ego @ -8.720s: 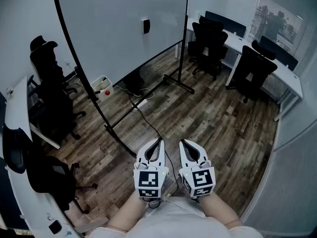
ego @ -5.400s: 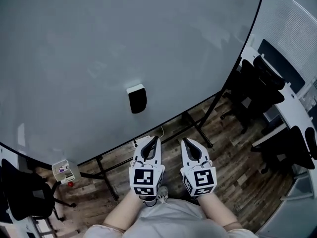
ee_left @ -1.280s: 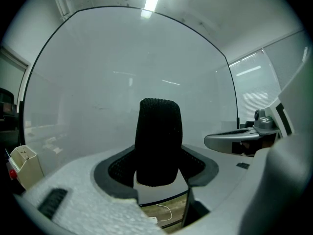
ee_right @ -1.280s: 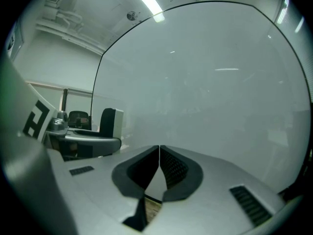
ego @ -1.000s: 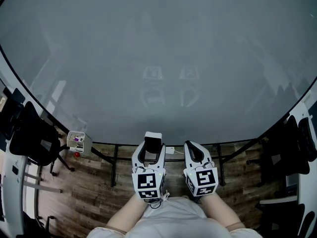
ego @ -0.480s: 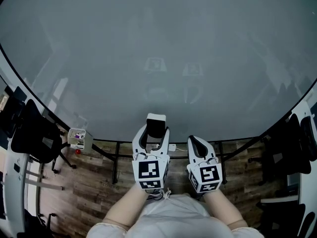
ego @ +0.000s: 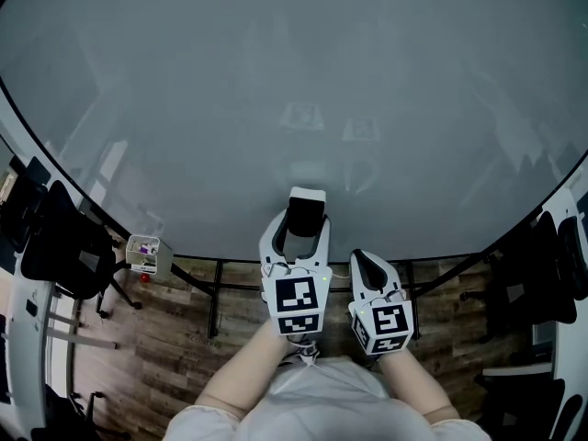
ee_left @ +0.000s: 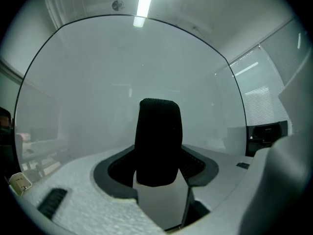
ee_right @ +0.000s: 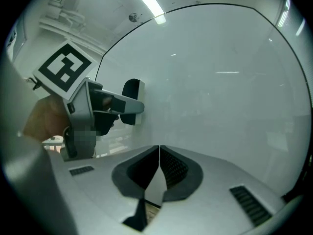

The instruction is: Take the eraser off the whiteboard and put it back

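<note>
The eraser (ego: pixel 306 209), black felt on a white body, sits between the jaws of my left gripper (ego: pixel 304 221), which is shut on it. It is held level against or just off the lower part of the big whiteboard (ego: pixel 276 90). In the left gripper view the eraser's black face (ee_left: pixel 158 141) stands upright between the pads of the left gripper (ee_left: pixel 159 163), with the whiteboard (ee_left: pixel 122 72) filling the background. The right gripper view shows the eraser (ee_right: pixel 131 94) from the side, white edge toward the whiteboard (ee_right: pixel 220 82). My right gripper (ee_right: pixel 159 156) is shut and empty, to the right of the left one (ego: pixel 372 269).
Black office chairs stand at the left (ego: pixel 46 237) and the right (ego: pixel 542 265). A small white box (ego: pixel 144 254) hangs by the board's lower left edge. The board's black stand (ego: pixel 216 292) rests on the wood floor below.
My left gripper has carried the eraser up and a little right along the board. The right gripper has stayed where it was.
</note>
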Demonstrator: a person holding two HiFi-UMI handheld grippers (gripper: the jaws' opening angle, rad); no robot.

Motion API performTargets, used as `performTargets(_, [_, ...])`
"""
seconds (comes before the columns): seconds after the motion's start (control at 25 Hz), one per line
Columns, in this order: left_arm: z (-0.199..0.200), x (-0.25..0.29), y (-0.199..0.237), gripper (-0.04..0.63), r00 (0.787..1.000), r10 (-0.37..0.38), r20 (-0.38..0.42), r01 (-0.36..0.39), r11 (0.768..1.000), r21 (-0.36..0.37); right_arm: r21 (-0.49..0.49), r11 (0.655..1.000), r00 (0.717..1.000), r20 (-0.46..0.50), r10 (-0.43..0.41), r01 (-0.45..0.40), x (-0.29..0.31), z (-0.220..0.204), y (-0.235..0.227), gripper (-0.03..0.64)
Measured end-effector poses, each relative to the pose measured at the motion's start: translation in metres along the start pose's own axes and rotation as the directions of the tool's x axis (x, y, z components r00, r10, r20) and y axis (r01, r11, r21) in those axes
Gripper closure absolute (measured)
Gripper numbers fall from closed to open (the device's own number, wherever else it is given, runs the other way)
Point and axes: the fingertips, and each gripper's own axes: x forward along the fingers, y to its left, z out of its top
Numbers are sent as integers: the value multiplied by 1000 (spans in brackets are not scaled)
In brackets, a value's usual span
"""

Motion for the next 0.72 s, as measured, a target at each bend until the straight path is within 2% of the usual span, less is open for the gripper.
performTargets(0.32, [-13, 10, 11, 336, 999, 20, -40, -21, 1000, -17, -6, 1000, 1000, -1, -19, 19, 1, 1, -10, 589])
performTargets(0.72, [-13, 12, 7, 328, 998, 55, -23, -56, 998, -11, -34, 999, 999, 11, -37, 37, 0, 3, -12, 589])
